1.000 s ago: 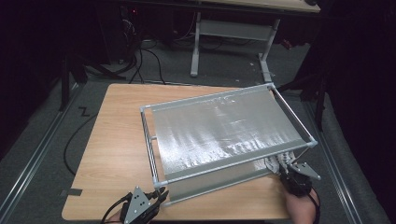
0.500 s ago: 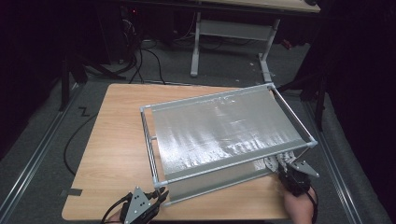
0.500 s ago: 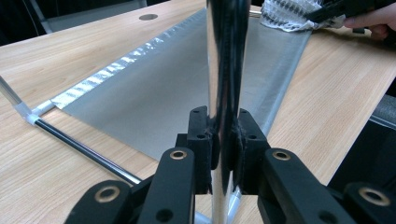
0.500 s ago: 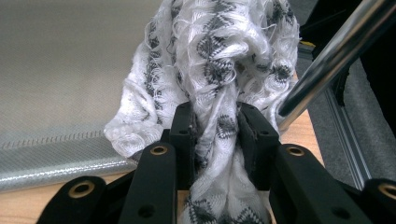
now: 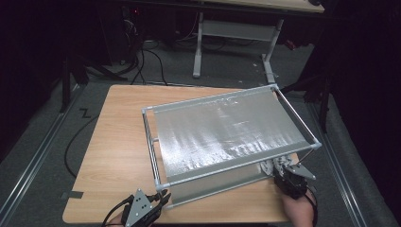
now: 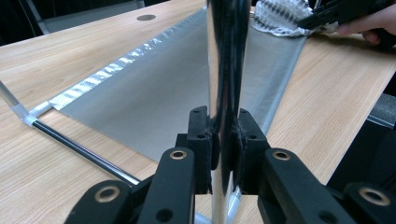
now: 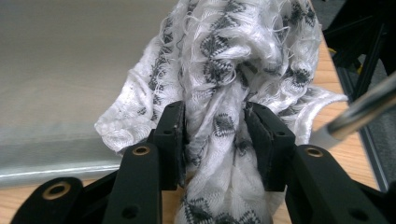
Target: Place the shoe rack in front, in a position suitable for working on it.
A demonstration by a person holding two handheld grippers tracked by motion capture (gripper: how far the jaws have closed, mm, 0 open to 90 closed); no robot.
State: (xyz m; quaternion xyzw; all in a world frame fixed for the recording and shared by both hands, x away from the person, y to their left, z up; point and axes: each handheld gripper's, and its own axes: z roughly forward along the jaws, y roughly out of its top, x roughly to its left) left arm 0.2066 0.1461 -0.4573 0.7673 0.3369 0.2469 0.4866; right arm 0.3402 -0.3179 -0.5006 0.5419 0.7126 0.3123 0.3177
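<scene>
White patterned cloth (image 7: 224,88) between the just-opening right gripper's (image 7: 215,135) jaws.

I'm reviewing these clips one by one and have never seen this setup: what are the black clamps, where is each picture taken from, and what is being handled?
No robot here: a person holds a two-jaw tool in each hand. The high view looks down on a wooden table carrying a metal-framed rack with grey sheets stretched across it. The other two pictures come from cameras riding on the tools, looking along their black jaws. The left tool is clamped shut on an upright shiny pole at the rack's near corner. The right tool has a white and grey knitted cloth between its jaws, which have just been opening; whether they grip it, I cannot tell.
</scene>
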